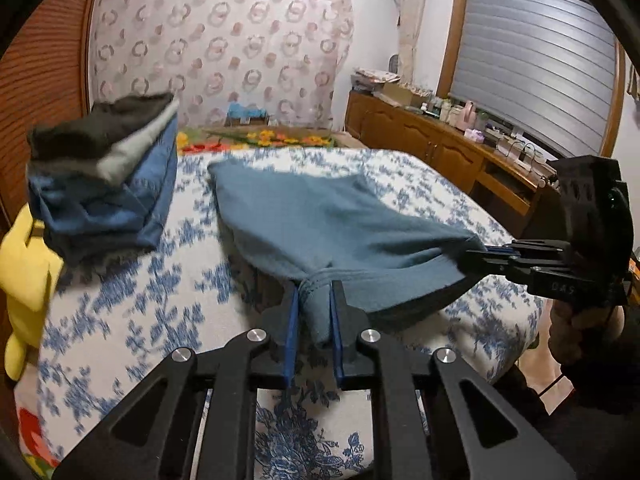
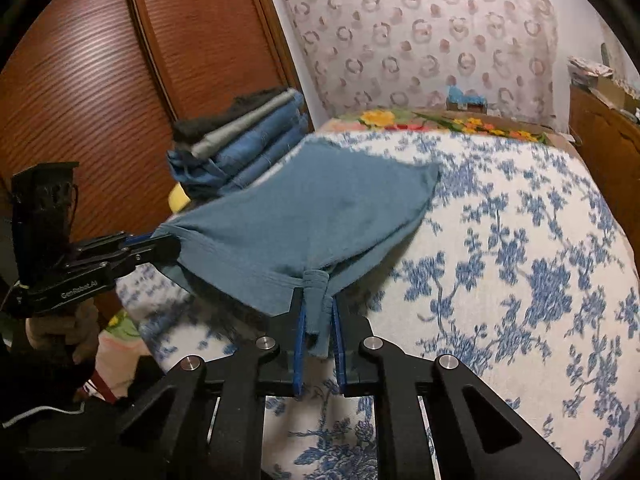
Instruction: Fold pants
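Teal-blue pants (image 1: 320, 216) lie across the bed, their near edge lifted off the cover and stretched between both grippers. My left gripper (image 1: 315, 292) is shut on a bunched fold of that edge, which fills the gap between its blue pads. At the right of the left wrist view, my right gripper (image 1: 476, 254) is shut on the other near corner. In the right wrist view the right gripper (image 2: 319, 298) pinches a hanging fold of the pants (image 2: 320, 200), and the left gripper (image 2: 170, 244) clamps the corner at the left. The far end of the pants rests on the bed.
The bed (image 1: 140, 300) has a white cover with blue flowers. A stack of folded clothes (image 1: 104, 176) sits at its far left, beside a yellow plush toy (image 1: 28, 272). A wooden cabinet (image 1: 420, 136) with clutter runs along the right wall. A brown wardrobe door (image 2: 100, 80) stands at the left.
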Available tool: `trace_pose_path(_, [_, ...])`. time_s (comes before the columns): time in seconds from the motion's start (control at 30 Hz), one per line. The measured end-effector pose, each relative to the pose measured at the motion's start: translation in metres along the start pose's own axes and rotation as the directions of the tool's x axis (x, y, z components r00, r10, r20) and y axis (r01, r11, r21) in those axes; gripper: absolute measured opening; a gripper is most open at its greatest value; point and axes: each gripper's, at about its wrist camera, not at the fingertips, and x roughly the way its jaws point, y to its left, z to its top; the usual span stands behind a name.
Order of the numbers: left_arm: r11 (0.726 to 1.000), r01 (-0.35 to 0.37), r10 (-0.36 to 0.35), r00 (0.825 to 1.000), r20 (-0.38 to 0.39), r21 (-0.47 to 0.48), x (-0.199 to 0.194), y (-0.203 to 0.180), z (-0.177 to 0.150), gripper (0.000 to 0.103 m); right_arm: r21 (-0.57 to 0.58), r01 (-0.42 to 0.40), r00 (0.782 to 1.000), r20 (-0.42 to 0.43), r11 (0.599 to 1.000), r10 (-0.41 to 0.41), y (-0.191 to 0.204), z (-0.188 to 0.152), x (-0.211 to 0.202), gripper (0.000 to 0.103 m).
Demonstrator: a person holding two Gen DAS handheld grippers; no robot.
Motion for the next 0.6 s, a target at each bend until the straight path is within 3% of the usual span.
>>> trace_pose_path(0.6, [0.998,0.023,-0.031,0.992,0.126,0.061,-0.052,-0.016,0.037,0.014,-0.064,-0.006,0.99,0.144,0.998,0.015,0.015,0.017,-0.059,0.011])
